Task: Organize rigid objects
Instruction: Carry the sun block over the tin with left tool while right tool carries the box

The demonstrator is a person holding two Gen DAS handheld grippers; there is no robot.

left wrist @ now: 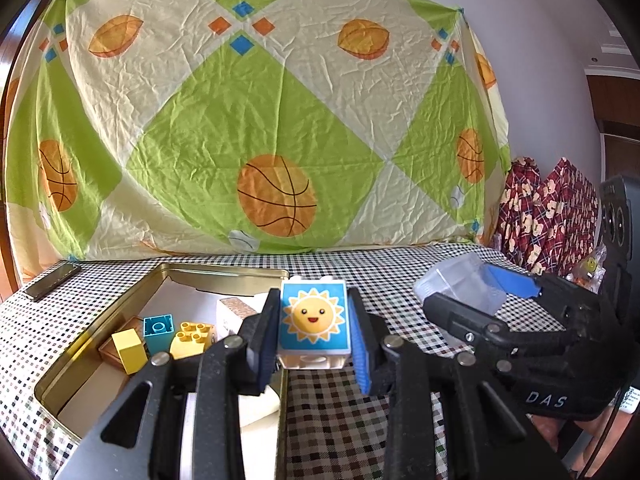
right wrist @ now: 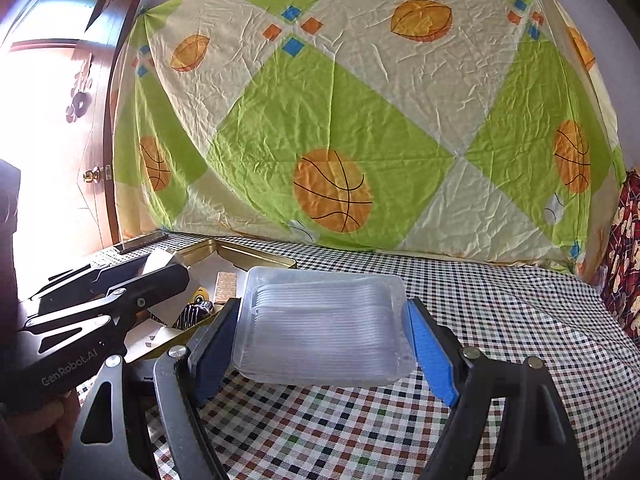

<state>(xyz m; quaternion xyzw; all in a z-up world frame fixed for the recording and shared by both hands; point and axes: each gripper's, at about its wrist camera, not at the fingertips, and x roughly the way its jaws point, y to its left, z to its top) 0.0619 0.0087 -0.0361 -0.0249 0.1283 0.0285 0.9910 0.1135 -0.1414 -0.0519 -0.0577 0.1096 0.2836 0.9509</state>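
The left gripper [left wrist: 314, 330] is clamped on a white toy brick with a smiling sun on a blue panel [left wrist: 313, 316], its dark pads pressing both side faces and the brick raised off the checked tablecloth [left wrist: 352, 412], just past the right rim of a gold metal tin [left wrist: 92, 328]. In the left wrist view the tin lies at about nine o'clock from the brick; inside it sit a yellow cube [left wrist: 129, 350], a teal brick with a round hole [left wrist: 159, 330] and a yellow studded brick [left wrist: 191, 338] close together, with a pale block with a speckled brown top [left wrist: 236, 312] behind them. At about three o'clock from the sun brick the right gripper [left wrist: 480, 292] reaches in from the right edge of that view. In the right wrist view the right gripper [right wrist: 324, 336] grasps a clear plastic container [right wrist: 324, 328] by its two short sides, blue pads flat against its walls, the container tipped so that its ribbed base faces the camera. The left gripper [right wrist: 160, 268] appears at nine o'clock from the container, over the tin [right wrist: 256, 254]. A sheet printed with basketballs [right wrist: 332, 190] hangs at twelve o'clock behind the table, and a dark flat device [left wrist: 52, 280] lies near the far left corner.
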